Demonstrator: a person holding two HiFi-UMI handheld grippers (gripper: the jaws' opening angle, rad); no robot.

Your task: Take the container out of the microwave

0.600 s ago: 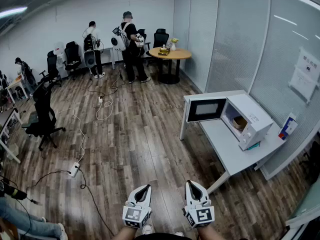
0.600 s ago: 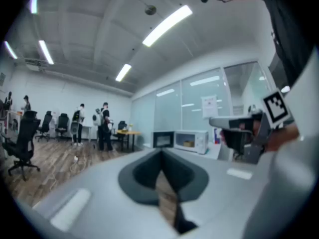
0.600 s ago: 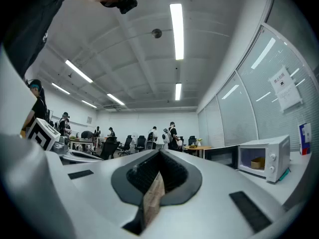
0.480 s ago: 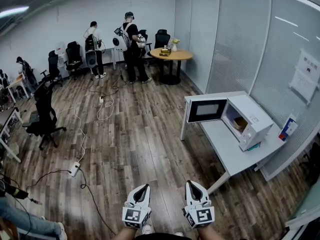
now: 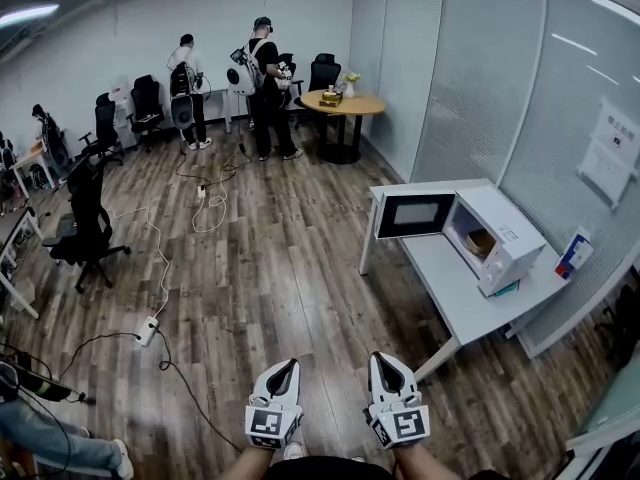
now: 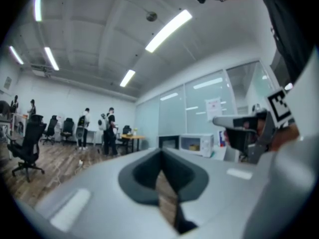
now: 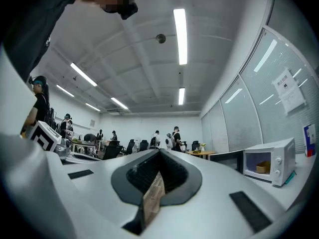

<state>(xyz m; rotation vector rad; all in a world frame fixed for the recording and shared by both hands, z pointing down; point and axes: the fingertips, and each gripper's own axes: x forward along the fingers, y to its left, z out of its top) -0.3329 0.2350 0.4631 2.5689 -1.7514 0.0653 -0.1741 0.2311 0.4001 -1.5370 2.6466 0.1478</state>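
A: Any writing legible?

B: None. The left hand-held gripper (image 5: 283, 369) and right hand-held gripper (image 5: 385, 364), both with jaws together on nothing, carry only square markers. The notice (image 5: 612, 153) on the glass wall is too small to read.

A: And the container?

B: The tan container (image 5: 481, 243) sits inside the white microwave (image 5: 505, 230), its door (image 5: 414, 216) swung open, on the bench (image 5: 450, 293). That is ahead and right of both, well apart. Its long axis can't be made out.
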